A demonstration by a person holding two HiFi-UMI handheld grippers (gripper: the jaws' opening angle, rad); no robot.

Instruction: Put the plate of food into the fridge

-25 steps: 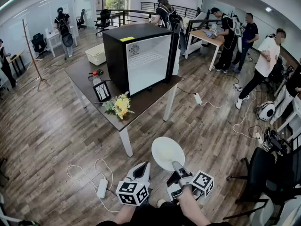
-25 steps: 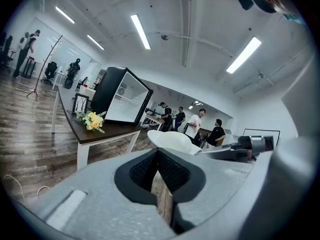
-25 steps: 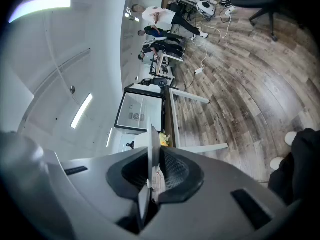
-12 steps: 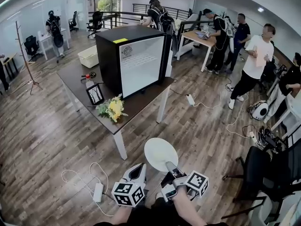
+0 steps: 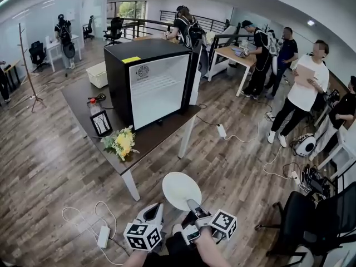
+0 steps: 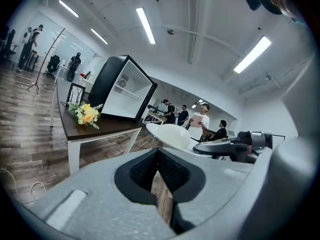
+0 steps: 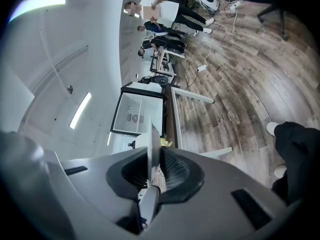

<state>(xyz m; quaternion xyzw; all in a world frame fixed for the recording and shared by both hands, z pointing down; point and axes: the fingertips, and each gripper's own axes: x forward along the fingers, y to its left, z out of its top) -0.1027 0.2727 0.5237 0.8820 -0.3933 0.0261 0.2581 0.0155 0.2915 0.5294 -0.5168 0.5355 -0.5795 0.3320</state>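
Note:
A white round plate (image 5: 181, 189) hangs over the wood floor in front of the table, and its top looks bare. My right gripper (image 5: 192, 206) is shut on the plate's near rim; in the right gripper view the plate (image 7: 151, 151) stands edge-on between the pads. To the plate's left, my left gripper (image 5: 154, 208) is shut with nothing in it, and its own view shows the plate (image 6: 170, 134) ahead. The black fridge (image 5: 149, 81) with a glass door stands closed on the dark table (image 5: 167, 128).
Yellow flowers (image 5: 120, 142) and a small picture frame (image 5: 101, 123) sit at the table's near corner. Cables and a power brick (image 5: 103, 236) lie on the floor at left. Several people (image 5: 303, 88) stand at right, and an office chair (image 5: 303, 218) is near my right.
The plate and both grippers have come nearer to the table. The fridge now sits further left and larger in the head view. The right grip on the plate is unchanged.

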